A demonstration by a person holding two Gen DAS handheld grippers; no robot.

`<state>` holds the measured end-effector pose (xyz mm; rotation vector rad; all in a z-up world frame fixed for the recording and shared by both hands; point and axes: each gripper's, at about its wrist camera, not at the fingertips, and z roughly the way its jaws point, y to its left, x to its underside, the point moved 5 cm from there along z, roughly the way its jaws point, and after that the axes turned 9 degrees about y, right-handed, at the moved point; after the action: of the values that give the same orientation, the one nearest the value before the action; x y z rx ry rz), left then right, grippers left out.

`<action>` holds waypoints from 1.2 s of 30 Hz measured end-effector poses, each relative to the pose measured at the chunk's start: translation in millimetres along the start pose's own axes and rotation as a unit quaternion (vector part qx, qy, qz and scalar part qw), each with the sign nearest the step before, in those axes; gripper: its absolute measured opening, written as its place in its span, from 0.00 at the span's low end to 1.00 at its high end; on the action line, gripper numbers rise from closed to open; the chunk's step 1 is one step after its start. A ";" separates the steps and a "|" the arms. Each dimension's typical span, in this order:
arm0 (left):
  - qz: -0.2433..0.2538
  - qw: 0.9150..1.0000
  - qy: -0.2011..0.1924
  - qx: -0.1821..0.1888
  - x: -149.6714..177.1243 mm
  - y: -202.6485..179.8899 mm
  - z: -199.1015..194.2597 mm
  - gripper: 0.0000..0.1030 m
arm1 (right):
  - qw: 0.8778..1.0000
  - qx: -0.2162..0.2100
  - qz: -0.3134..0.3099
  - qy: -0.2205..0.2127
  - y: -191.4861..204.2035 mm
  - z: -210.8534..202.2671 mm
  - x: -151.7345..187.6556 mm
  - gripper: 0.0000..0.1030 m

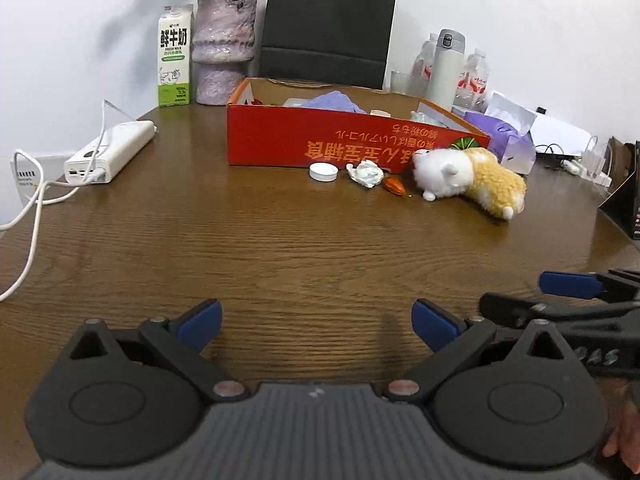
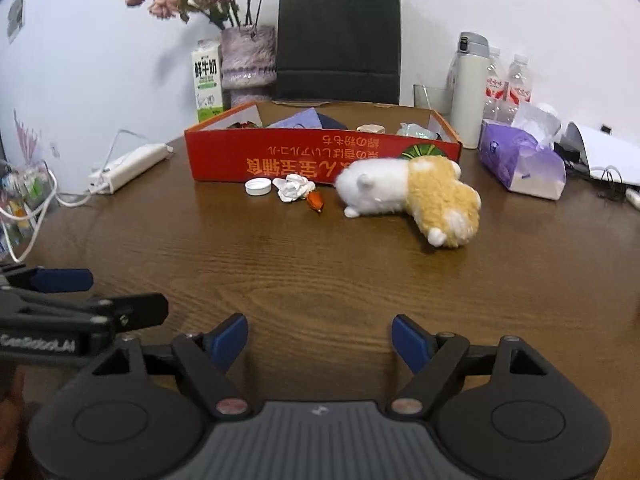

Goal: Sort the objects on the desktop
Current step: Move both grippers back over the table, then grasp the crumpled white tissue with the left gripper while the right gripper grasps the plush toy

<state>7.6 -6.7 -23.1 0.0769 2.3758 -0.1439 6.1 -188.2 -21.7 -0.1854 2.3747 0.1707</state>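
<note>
1. Grippers: our left gripper (image 1: 316, 322) and right gripper (image 2: 320, 338) both hover low over the near part of the wooden table (image 2: 320, 272), side by side, fingers spread wide and holding nothing.
2. Loose items sit in a row just in front of the red cardboard box (image 2: 320, 156): white bottle cap (image 2: 258, 187), crumpled tissue (image 2: 294, 187), small orange wrapper (image 2: 315, 201), then the plush toy (image 2: 416, 200) furthest right.
3. Plush lies on its side, white head end touching or nearly touching the box wall, tan rear end pointing toward us and to the right. Long axis runs diagonally, not square to either gripper.
4. Key relation: from the right wrist view the plush sits ahead and slightly right of the fingers; from the left wrist view it (image 1: 470, 182) lies well off to the right. We judge the right gripper nearer and better lined up.
5. Cap, tissue and wrapper fall closer to the left gripper's line; we cannot tell whether tissue and wrapper touch.
6. Box already holds a purple cloth (image 2: 298, 120) and other small things; nothing blocks the straight approach.
</note>
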 end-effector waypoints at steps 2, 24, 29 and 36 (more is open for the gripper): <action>0.001 1.000 -0.002 -0.009 1.2 -2.3 1.1 1.00 | 1.000 -0.011 0.013 -0.010 -4.6 -3.6 1.8 0.76; 0.103 0.993 -0.012 0.053 -133.7 -35.5 78.7 0.70 | 0.996 0.073 -0.016 -0.058 -66.9 32.4 -89.2 0.71; 0.122 0.992 0.002 0.039 -140.9 -51.1 118.9 0.67 | 0.998 0.057 0.005 -0.038 -84.0 69.2 -110.6 0.58; 0.087 0.994 0.001 0.063 -133.5 -40.9 133.7 0.21 | 0.997 0.058 -0.005 -0.058 -83.5 79.3 -102.1 0.54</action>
<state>191.6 -66.0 -23.6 0.3442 2.3475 -0.2103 147.9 -247.6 -14.2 -0.1283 2.2606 0.0367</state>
